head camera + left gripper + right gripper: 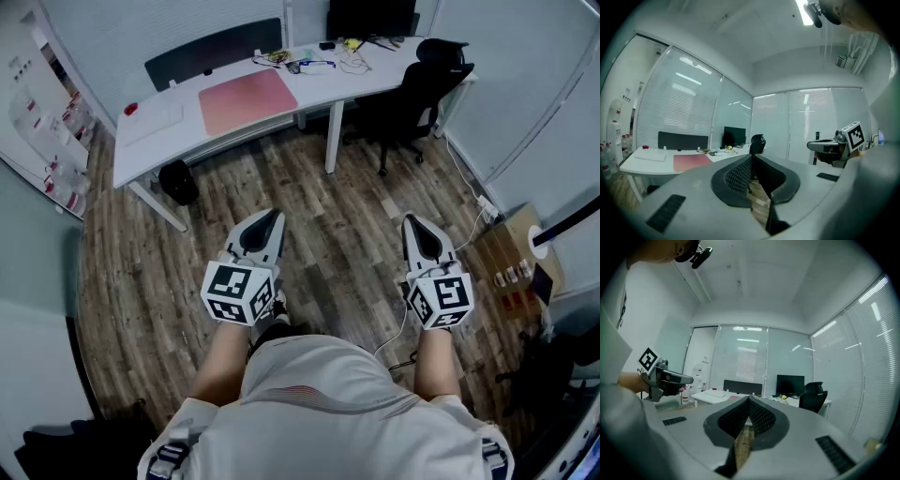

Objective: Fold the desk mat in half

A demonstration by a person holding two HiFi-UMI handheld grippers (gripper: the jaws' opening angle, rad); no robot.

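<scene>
The pink desk mat (246,98) lies flat and unfolded on the white desk (159,155) at the far side of the room. It also shows in the left gripper view as a pink desk mat (691,161). I stand on the wooden floor well back from the desk. My left gripper (270,218) and right gripper (413,223) are held out at waist height, both pointing toward the desk. The left gripper (752,157) has its jaws together with nothing between them. The right gripper (748,400) is likewise shut and empty.
A black office chair (417,89) stands at the desk's right end, with a monitor (370,17) and small clutter (314,64) behind it. A black bin (178,183) sits under the desk. A shelf of bottles (47,122) lines the left wall. A cardboard box (511,258) stands at the right.
</scene>
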